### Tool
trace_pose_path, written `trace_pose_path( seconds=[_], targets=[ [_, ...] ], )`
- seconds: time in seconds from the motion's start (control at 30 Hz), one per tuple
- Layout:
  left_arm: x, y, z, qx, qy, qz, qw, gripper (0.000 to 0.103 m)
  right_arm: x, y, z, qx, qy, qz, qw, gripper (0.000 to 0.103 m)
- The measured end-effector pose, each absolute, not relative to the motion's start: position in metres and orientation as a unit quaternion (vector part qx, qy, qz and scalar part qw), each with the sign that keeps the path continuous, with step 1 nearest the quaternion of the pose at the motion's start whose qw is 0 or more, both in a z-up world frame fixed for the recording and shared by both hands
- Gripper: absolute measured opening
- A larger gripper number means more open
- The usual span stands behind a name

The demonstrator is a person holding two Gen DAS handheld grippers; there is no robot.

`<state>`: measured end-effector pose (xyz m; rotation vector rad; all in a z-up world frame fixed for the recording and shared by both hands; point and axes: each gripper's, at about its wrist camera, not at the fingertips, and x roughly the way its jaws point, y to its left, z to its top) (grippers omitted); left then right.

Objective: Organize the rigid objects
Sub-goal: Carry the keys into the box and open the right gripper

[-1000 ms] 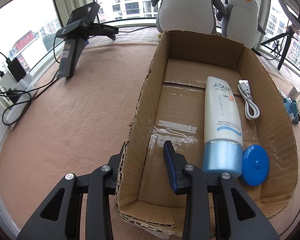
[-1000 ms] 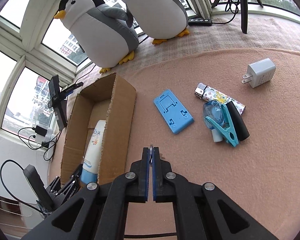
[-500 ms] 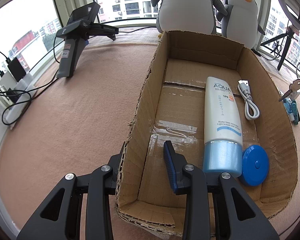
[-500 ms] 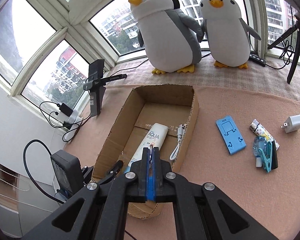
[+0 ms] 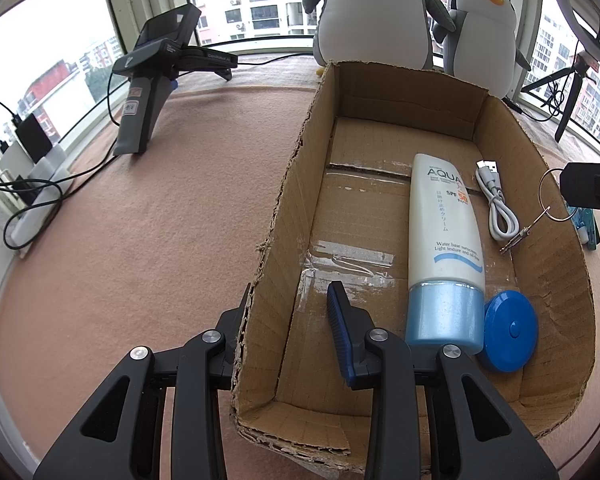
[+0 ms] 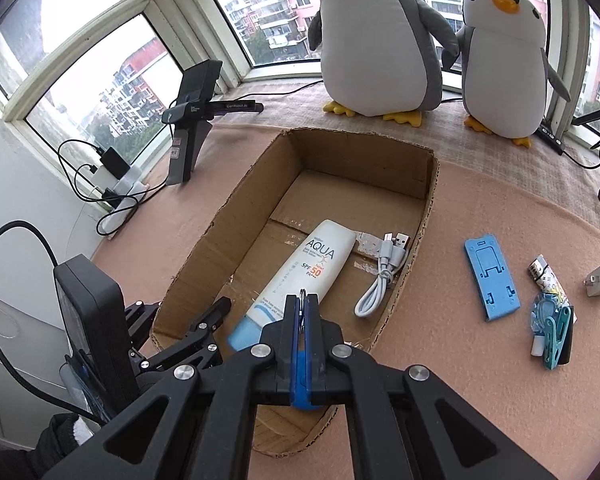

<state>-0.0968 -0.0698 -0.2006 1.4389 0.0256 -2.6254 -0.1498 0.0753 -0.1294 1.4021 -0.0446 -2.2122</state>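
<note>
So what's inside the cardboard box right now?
Inside the cardboard box: sunscreen tube, white USB cable, blue round case. The floor under them is covered.

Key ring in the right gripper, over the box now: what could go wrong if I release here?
The right gripper pinches only the ring, so the key dangles and may swing. It hangs near the box's right wall and could catch the rim or fall outside. It could also land on the cable. The left gripper clamps the left wall; a bump might tear the ragged cardboard.
</note>
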Motion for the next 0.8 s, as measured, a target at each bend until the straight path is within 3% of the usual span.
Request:
trace_pose_path(
  seconds=[0.17,0.23,0.27,0.3,0.8],
  targets=[
    [-0.096,-0.07,-0.201,0.479,0.008,-0.875,0.074,0.032,-0.147,0.068,-0.128,0.511,0.0,-0.818,0.264,0.005],
    [-0.096,-0.07,-0.201,0.479,0.009,-0.875,0.074,0.032,-0.146,0.066,-0.126,0.507,0.012,-0.821,0.262,0.031],
    [-0.096,-0.07,-0.201,0.479,0.009,-0.875,0.074,0.032,-0.144,0.065,-0.124,0.5,0.017,-0.826,0.259,0.057],
    [-0.096,-0.07,-0.201,0.479,0.009,-0.875,0.074,0.032,-0.142,0.065,-0.122,0.49,0.02,-0.832,0.259,0.066],
    [-0.096,-0.071,-0.201,0.479,0.008,-0.875,0.074,0.032,-0.142,0.101,-0.115,0.486,-0.009,-0.839,0.244,0.066]
  ],
)
